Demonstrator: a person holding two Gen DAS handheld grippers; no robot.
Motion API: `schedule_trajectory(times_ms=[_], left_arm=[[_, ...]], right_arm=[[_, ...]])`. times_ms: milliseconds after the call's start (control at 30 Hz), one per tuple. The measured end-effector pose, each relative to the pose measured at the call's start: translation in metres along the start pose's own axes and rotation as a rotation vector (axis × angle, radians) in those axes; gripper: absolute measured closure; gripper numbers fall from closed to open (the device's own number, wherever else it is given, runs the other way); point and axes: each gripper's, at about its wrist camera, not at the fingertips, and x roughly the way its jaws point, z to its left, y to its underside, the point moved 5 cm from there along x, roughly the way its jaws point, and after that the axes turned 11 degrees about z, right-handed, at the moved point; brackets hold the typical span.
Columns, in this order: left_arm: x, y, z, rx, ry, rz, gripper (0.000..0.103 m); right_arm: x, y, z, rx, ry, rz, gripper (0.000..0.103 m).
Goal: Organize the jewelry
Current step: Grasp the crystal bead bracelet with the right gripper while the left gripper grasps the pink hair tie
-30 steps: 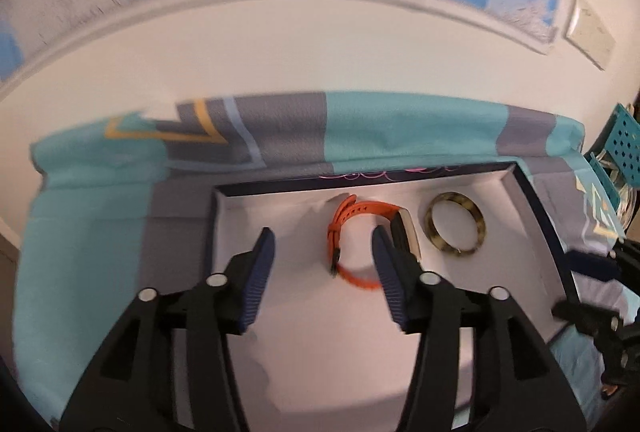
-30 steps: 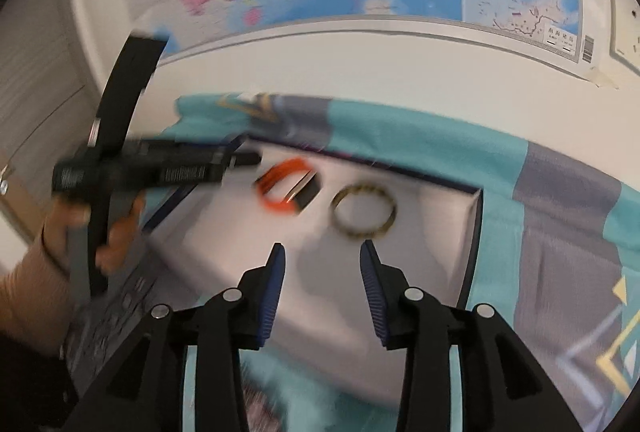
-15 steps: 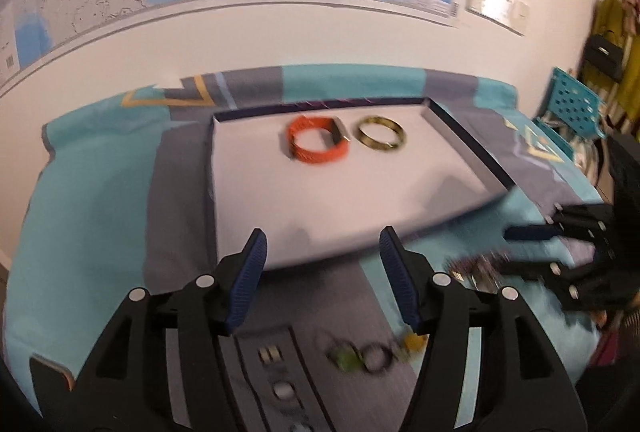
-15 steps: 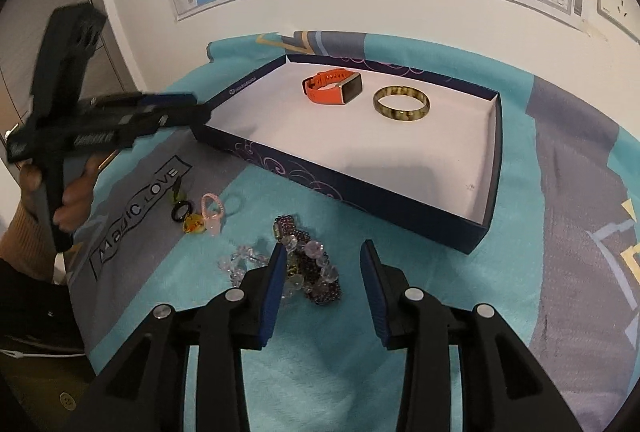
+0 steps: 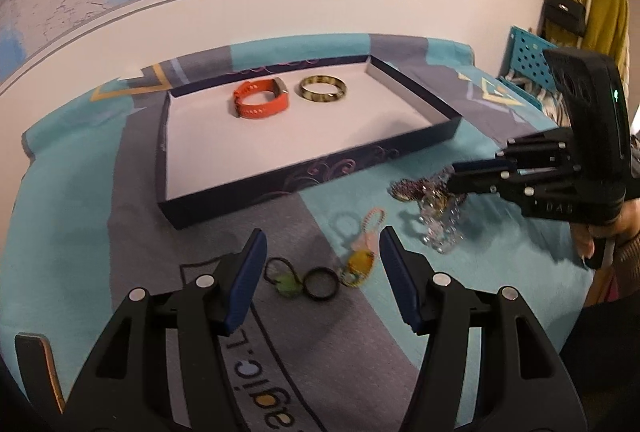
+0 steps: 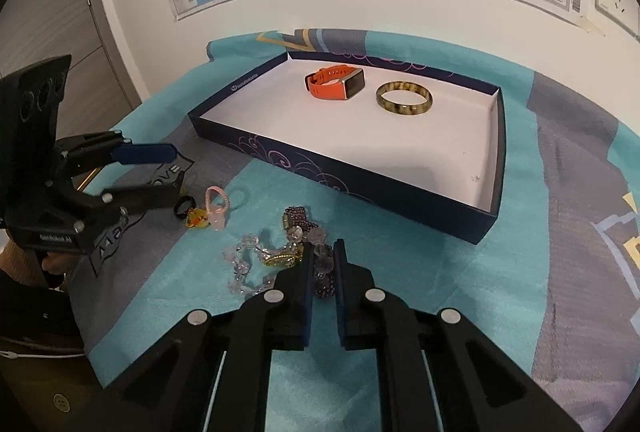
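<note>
Jewelry still loose on the teal-and-grey cloth [image 6: 400,312]: a tangle of dark purple beads, clear crystal beads and a gold piece [image 6: 288,248] lies right at the tips of the right gripper [image 6: 323,264]. Its jaws are pressed nearly together, pinching a dark bead strand between the pads. The tangle spreads leftward from that claw, lumpy and slack.

The left gripper [image 5: 322,268] hangs with jaws spread and empty. Between and just ahead of its tips: a small black ring, green charm and yellow charm [image 5: 320,282], with a pink beaded loop [image 5: 370,228] beyond.

Ahead of both claws sits the shallow navy cardboard box with white lining [image 6: 492,160], holding an orange rubber-strapped watch [image 6: 334,84] and a glossy mottled olive bangle [image 6: 404,99], side by side, apart.
</note>
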Motion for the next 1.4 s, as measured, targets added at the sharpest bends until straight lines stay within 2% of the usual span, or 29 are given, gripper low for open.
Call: schedule_trajectory(times_ms=[233,600,900,1033,1200,1300,1333,1367,1400], left_arm=[[0.002,0.003,-0.011,0.038,0.008,0.007,0.045],[0.007,0.006,-0.016,0.044,0.014,0.017,0.047],[0.012,0.002,-0.018,0.051,0.024,0.028,0.052],[0.017,-0.001,-0.018,0.046,0.046,0.038,0.06],[0.021,-0.008,-0.019,0.046,0.065,0.04,0.067],[0.028,-0.013,-0.02,0.044,0.064,0.063,0.082],[0.031,-0.014,-0.02,0.04,0.059,0.072,0.093],[0.034,-0.014,-0.02,0.037,0.063,0.081,0.097],[0.034,-0.015,-0.019,0.034,0.071,0.077,0.097]], right_arm=[[-0.02,-0.004,0.007,-0.004,-0.003,-0.058,0.095],[-0.052,-0.016,0.024,-0.019,-0.066,-0.146,0.095],[-0.067,-0.02,0.018,0.009,-0.059,-0.188,0.095],[-0.066,-0.02,0.013,0.026,-0.055,-0.186,0.095],[-0.063,-0.019,0.011,0.04,-0.059,-0.179,0.095],[-0.062,-0.019,0.01,0.042,-0.061,-0.177,0.095],[-0.061,-0.019,0.01,0.045,-0.063,-0.175,0.095],[-0.06,-0.019,0.009,0.046,-0.063,-0.173,0.095],[-0.059,-0.019,0.009,0.048,-0.063,-0.171,0.095]])
